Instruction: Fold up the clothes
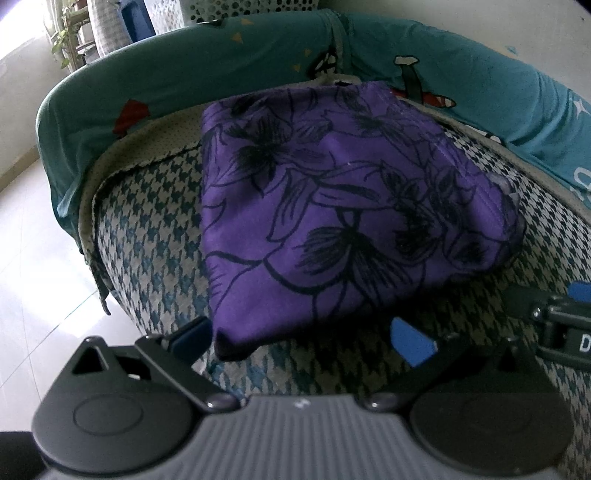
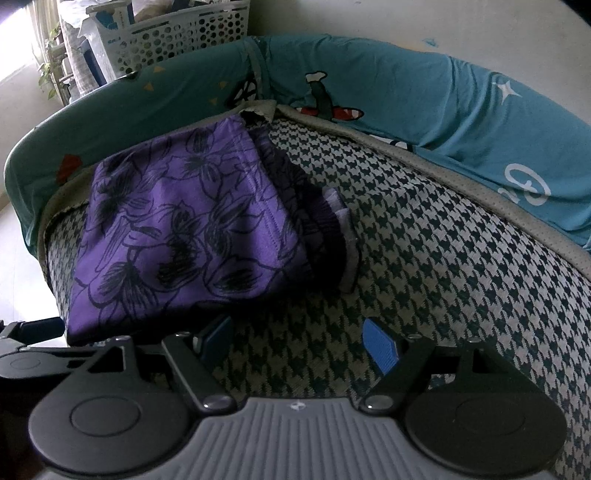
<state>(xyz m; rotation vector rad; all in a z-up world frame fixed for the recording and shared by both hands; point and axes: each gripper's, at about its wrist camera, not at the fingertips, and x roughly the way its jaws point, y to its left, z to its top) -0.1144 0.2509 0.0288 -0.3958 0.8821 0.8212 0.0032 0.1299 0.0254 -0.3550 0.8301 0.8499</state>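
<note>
Purple garment (image 1: 332,206), black flower print, lies folded in a compact stack on the houndstooth seat cushion (image 2: 443,266), toward the cushion's left end and near its front edge. From the right wrist view the folded layers show along the stack's right side, with a pale edge (image 2: 345,236) sticking out.

Left gripper (image 1: 306,338): fingers spread wide, holding nothing. The near corner of the garment sits just beside the left blue pad (image 1: 194,334); contact cannot be judged.

Right gripper (image 2: 299,343): fingers also wide apart, empty, over bare cushion just right of the stack's near edge.

Behind the cushion, a teal printed cover (image 2: 406,96) drapes the backrest. A white perforated basket (image 2: 173,33) stands behind, upper left. Pale tiled floor (image 1: 37,258) at left.
</note>
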